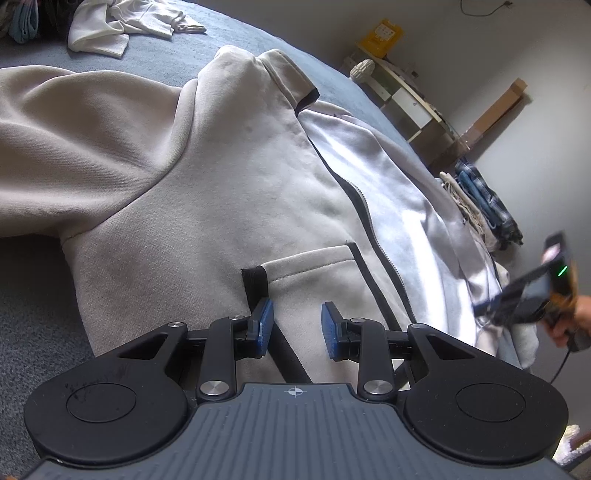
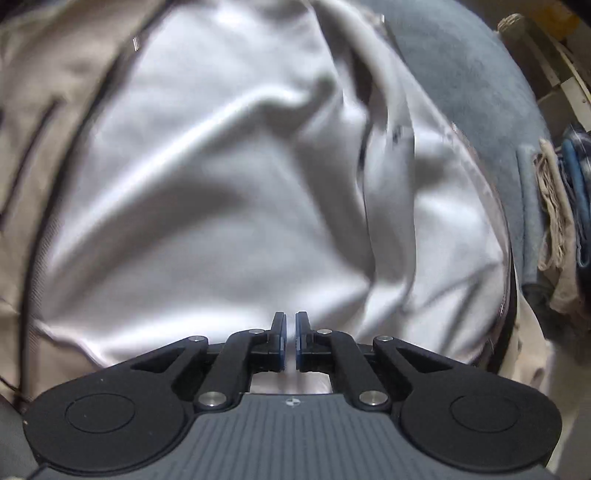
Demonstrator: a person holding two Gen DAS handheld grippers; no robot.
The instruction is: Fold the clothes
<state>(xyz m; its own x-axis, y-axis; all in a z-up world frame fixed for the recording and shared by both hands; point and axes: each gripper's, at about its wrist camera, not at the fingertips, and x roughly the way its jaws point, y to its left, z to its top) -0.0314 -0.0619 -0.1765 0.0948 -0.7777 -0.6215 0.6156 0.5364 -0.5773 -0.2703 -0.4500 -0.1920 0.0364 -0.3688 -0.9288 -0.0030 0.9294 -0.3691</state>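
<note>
A blue-grey bed cover [image 1: 258, 33] fills the room's middle, and spread across it lies the beige zip jacket [image 1: 207, 177], unzipped, its pale lining [image 2: 207, 192] turned up on the far half and its sleeve trailing off to the left. A crumpled white garment [image 1: 122, 26] sits near the head of the bed, well apart from the jacket, and a small stack of folded clothes [image 1: 484, 206] rests at the bed's edge beside a low shelf [image 1: 406, 96]. The left gripper [image 1: 297, 325] hovers over the pocket [image 1: 314, 273] near the hem, its jaws standing partly apart with nothing pinched between the pads. The right gripper [image 2: 290, 334], held in a hand [image 1: 569, 325] at the jacket's far side, points steeply down over the lining with its jaws clenched nearly together; the view is blurred, and no fabric looks caught between them. The risk, as I judge it, is that a closed gripper merely pushes the slippery lining and bunches it, so the front panel folds crooked. The open zip edge [image 1: 364, 206] may also catch or drag, and the loose sleeve could get trapped under the fold.
</note>
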